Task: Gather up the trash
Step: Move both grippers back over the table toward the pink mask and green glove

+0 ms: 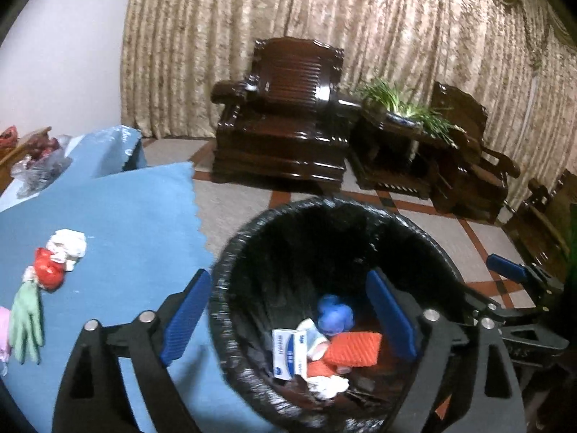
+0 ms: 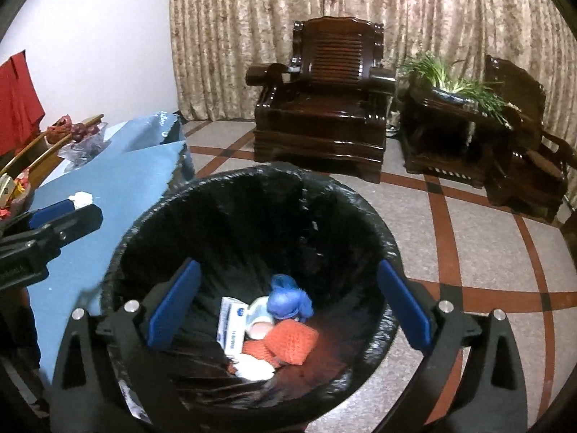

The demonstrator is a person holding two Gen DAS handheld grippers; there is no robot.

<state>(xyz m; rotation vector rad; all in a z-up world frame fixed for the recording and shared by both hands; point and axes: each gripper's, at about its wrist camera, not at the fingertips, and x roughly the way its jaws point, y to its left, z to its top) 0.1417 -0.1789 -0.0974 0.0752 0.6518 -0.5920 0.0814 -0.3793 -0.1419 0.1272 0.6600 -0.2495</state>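
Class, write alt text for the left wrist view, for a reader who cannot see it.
An open, empty left hand-held gripper hovers over a black-lined trash bin holding a blue glove, a white box and orange packets. A green glove and crumpled wrappers remain on the blue tablecloth.

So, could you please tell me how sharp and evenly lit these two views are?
Left wrist view: soft motion blur, strongest on the bin rim; glare on the armchair; fisheye bends the curtain. Right wrist view: slightly sharper, the bin's black liner swallows detail, dark corners, floor lines curve.
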